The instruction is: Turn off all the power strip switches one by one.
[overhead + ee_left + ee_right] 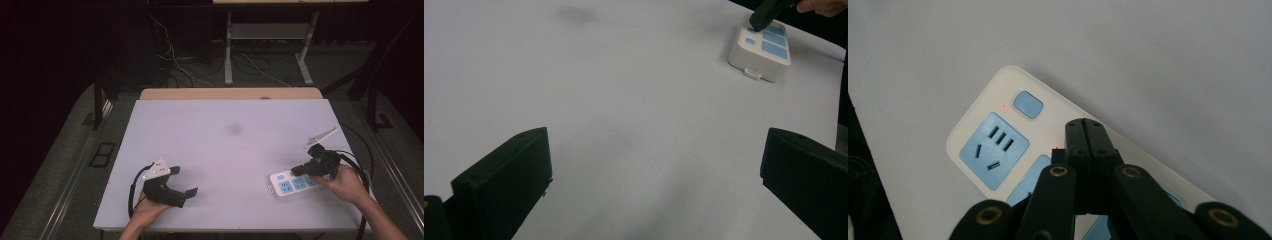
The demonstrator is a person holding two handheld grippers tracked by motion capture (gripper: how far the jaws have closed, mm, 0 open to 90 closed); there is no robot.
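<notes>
White table (225,130), power strip's blue button (1028,104) before closed right tongs (1090,131).

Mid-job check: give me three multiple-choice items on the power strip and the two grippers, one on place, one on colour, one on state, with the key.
1. Where on the table does the power strip lie?
A. near right corner
B. far left corner
C. centre

2. What colour are the strip's socket faces?
A. red
B. blue
C. green

3. How are the right gripper fingers?
A. wide open
B. shut together above the strip
C. clamped on a cable

Key:
1 A, the high view shows it by the right hand.
2 B, blue panels on a white body.
3 B, the right gripper view shows the tips pressed together; the left gripper is open.
</notes>
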